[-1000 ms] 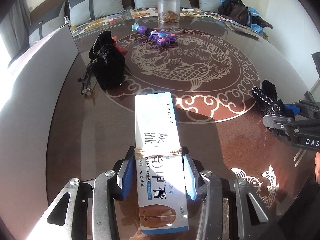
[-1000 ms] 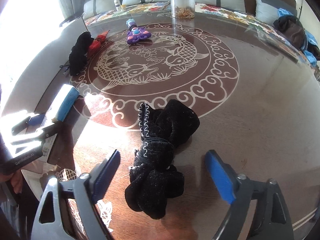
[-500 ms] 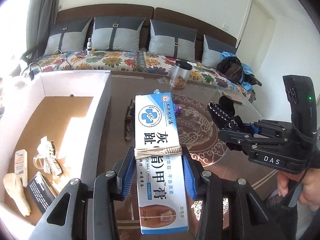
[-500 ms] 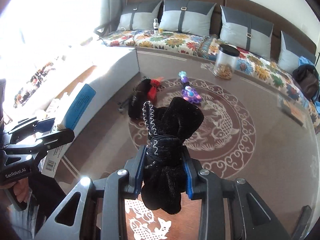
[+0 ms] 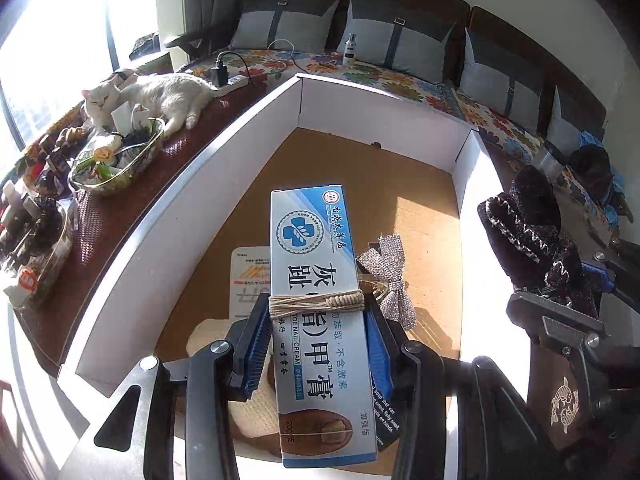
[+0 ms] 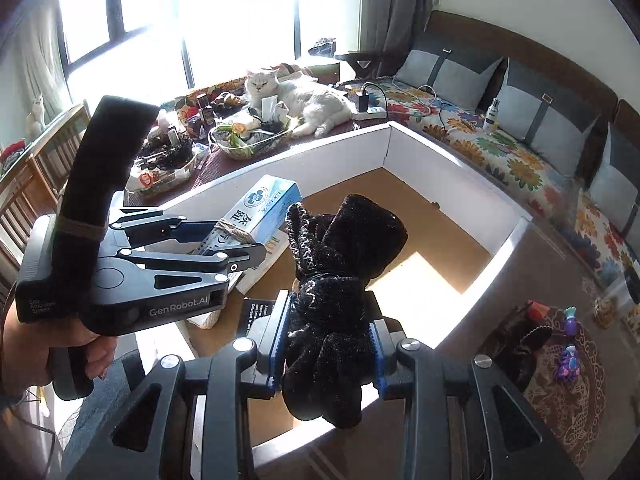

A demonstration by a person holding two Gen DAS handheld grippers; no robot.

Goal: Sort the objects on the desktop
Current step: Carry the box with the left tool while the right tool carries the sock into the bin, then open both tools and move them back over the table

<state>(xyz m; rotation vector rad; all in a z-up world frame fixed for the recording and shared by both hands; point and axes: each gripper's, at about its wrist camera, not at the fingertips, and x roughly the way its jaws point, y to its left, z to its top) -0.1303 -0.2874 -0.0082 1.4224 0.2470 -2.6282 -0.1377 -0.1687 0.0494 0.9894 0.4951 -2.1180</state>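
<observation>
Two hand-held grippers hang over a white-walled cardboard box (image 5: 384, 116) with a brown floor. The left hand-held gripper (image 5: 318, 344) is clamped on a long blue-and-white nail cream carton (image 5: 316, 280), its blue pads pressing both long sides just below a band of twine wound around the carton. The right hand-held gripper (image 6: 326, 354), whose jaws have just been closing, is nearly shut on a bundle of black fabric with pale stitching (image 6: 340, 280), pinched at its waist above the box's near wall. On the box floor lie a sparkly silver bow (image 5: 394, 280), a white packet (image 5: 248, 276) and a cream knitted piece (image 5: 256, 408). A white cat (image 6: 304, 100) lies beyond the box beside a glass dish (image 6: 250, 142) of clutter.
</observation>
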